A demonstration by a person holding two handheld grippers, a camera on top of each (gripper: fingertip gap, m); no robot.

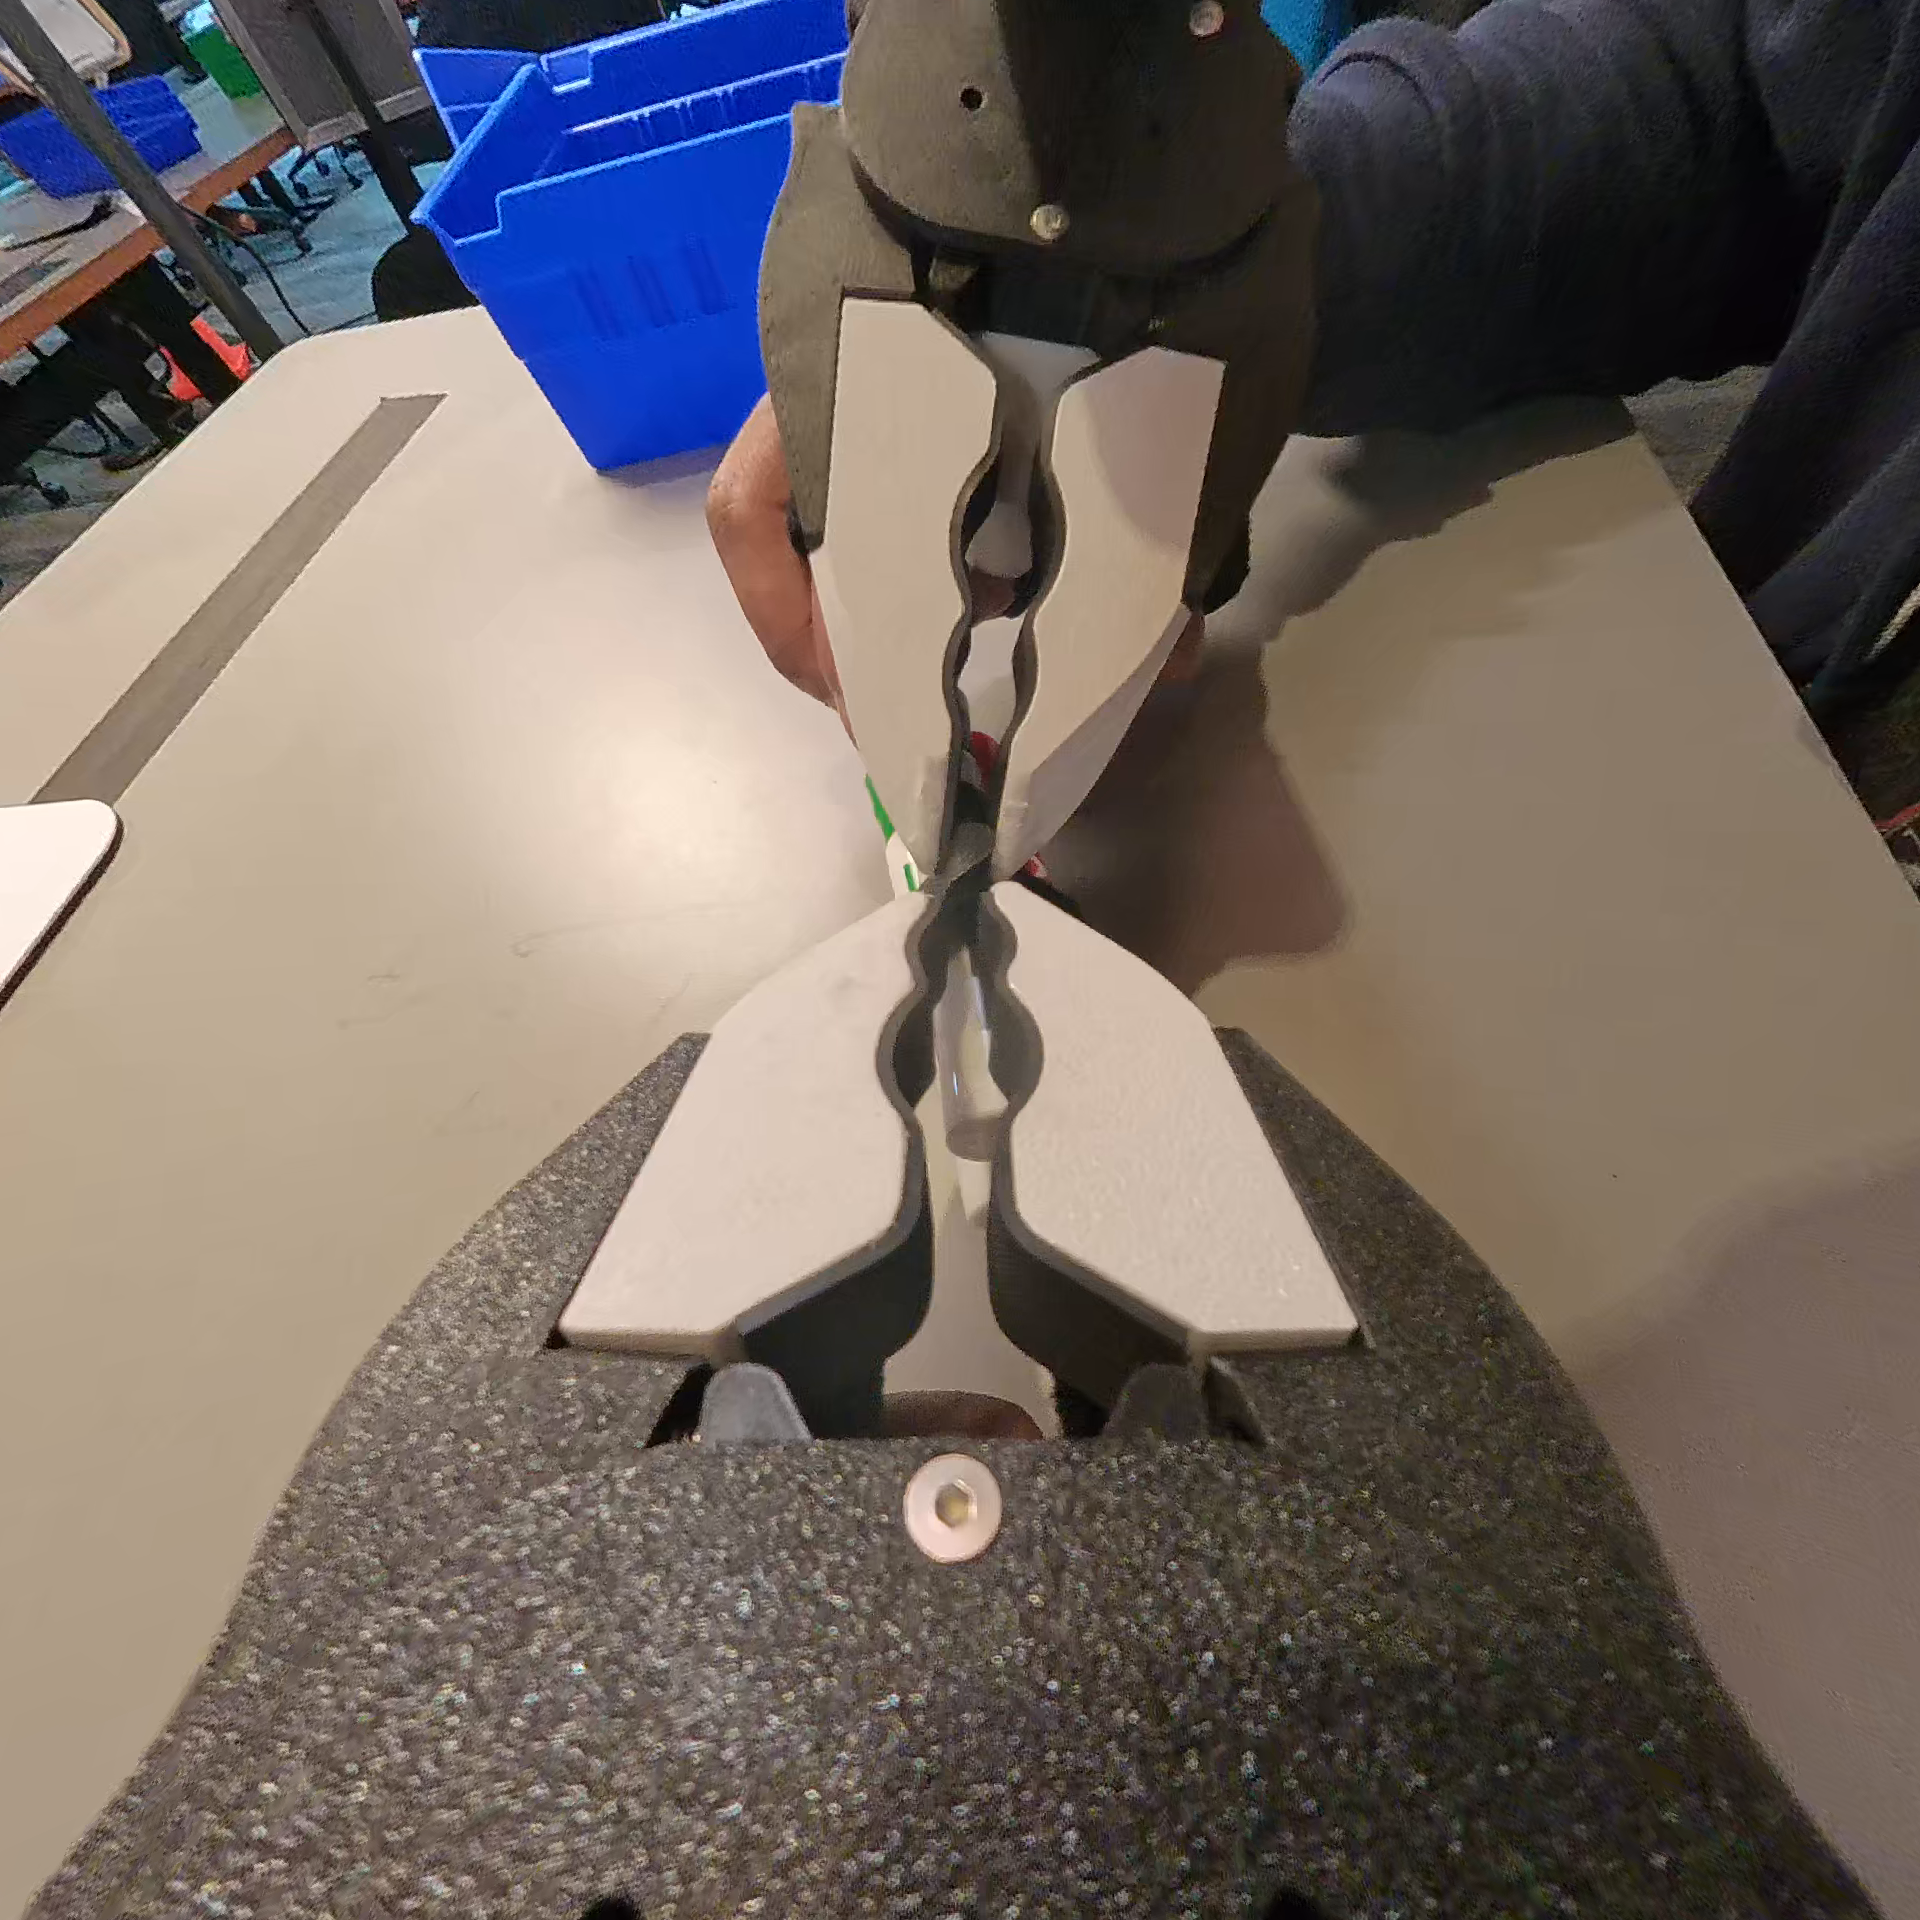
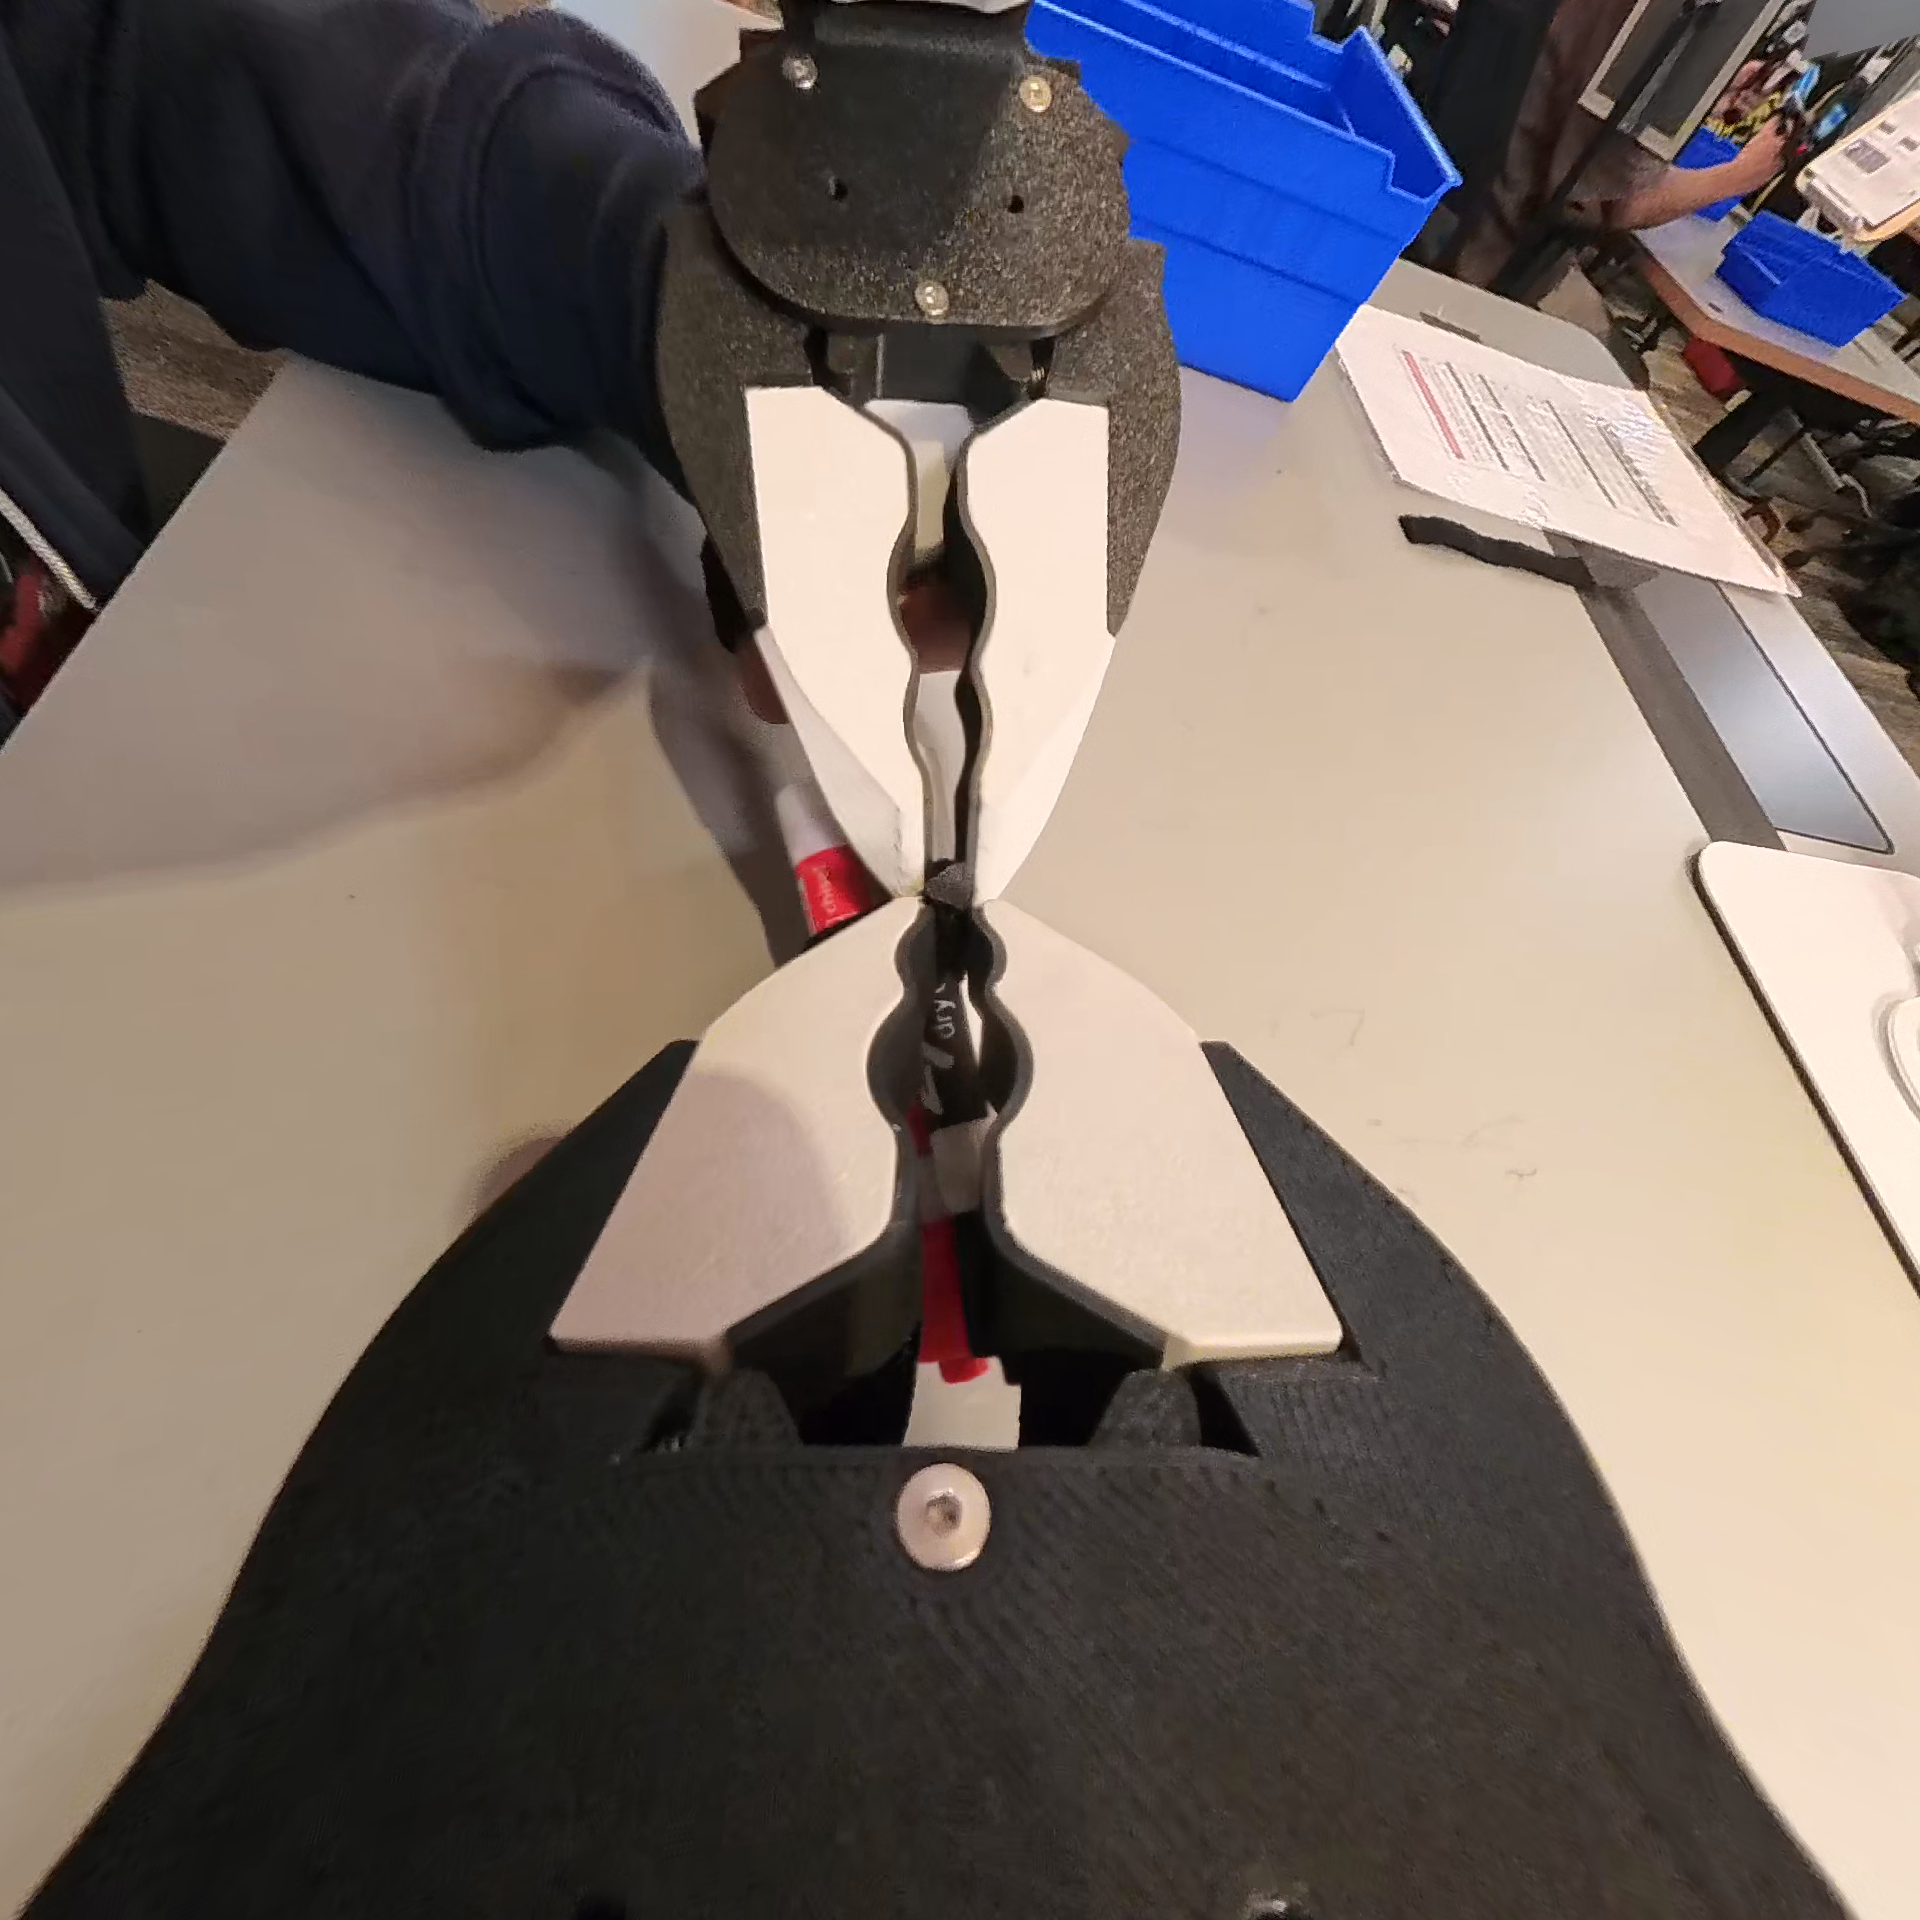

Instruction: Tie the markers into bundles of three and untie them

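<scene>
Both grippers meet tip to tip above the counter (image 1: 416, 831), each pinched on the black tie (image 2: 943, 891). The left gripper (image 1: 961, 914) and right gripper (image 2: 945, 914) hide most of the markers (image 2: 826, 873) beneath. Best practice here looks like pulling evenly apart, keeping the bundle level.

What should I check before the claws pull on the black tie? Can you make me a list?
1. Left claw shut on the tie: ok.
2. Right claw shut on the tie: ok.
3. Markers lying under the claws: ok.
4. Three markers in the bundle: cannot tell, the claws hide them.
5. Tie knotted or loose: cannot tell.
6. Bin well away from the claws: ok.
</scene>
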